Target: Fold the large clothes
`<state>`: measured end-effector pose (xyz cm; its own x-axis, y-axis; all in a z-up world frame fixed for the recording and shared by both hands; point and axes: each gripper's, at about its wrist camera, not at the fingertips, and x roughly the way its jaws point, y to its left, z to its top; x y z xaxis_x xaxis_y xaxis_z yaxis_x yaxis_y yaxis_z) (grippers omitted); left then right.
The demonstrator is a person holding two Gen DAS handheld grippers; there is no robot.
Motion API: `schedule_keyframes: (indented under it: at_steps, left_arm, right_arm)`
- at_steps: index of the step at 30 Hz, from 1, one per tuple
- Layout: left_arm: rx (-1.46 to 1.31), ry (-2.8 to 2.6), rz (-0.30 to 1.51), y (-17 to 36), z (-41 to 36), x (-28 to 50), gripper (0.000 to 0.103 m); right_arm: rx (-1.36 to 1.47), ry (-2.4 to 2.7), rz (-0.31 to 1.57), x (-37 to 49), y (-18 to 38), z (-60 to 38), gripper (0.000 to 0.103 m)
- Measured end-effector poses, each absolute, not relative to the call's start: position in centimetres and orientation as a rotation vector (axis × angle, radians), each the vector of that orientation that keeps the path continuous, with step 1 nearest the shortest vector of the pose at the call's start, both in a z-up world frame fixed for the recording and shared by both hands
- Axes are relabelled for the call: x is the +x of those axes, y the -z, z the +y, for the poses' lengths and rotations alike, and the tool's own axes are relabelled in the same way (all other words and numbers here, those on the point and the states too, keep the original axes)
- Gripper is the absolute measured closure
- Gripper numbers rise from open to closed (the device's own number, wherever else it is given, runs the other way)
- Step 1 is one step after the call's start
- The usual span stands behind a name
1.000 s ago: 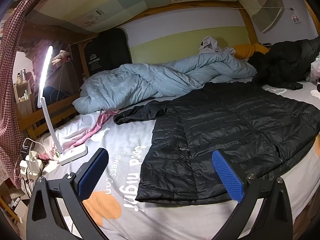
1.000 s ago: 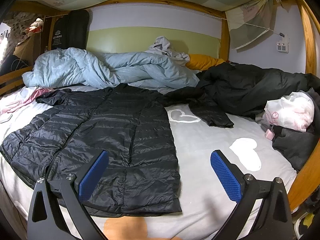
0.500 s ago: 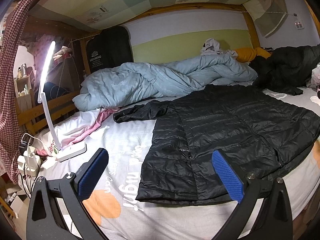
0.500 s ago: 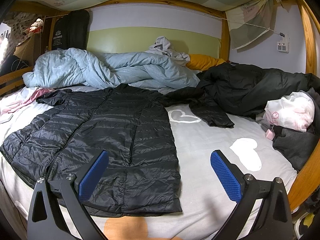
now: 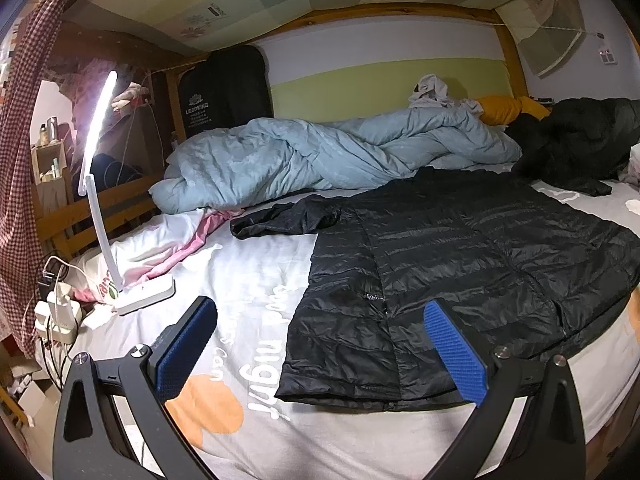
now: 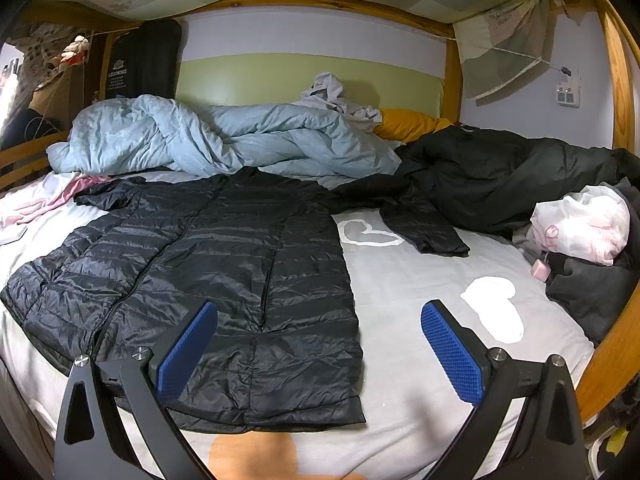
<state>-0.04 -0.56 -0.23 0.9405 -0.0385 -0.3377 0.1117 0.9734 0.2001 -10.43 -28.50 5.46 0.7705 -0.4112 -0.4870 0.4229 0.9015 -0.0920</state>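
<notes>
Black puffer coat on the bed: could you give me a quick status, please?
Left gripper and right gripper open, empty. Black puffer coat flat, unfolded, sleeves out. Blue duvet bunched beyond the collar.

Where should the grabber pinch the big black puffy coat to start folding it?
Probably the sleeve lying stretched out flat on the sheet. The right gripper, jaws open, could come down from above at the cuff end, where the thin edge lies free, and carry it across the black puffy coat.

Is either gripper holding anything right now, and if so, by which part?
Nothing is held. The left gripper and right gripper are both open, with nothing between their fingers, above the hem of the black quilted puffer coat spread on the bed.
</notes>
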Motion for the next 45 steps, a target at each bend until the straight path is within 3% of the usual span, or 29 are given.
schedule_keyframes:
  at_steps: [45]
  left_arm:
    - [0.151, 0.154, 0.335, -0.20, 0.01, -0.72, 0.000]
  right_arm:
    - [0.052, 0.419, 0.492, -10.84, -6.16, -28.19, 0.000]
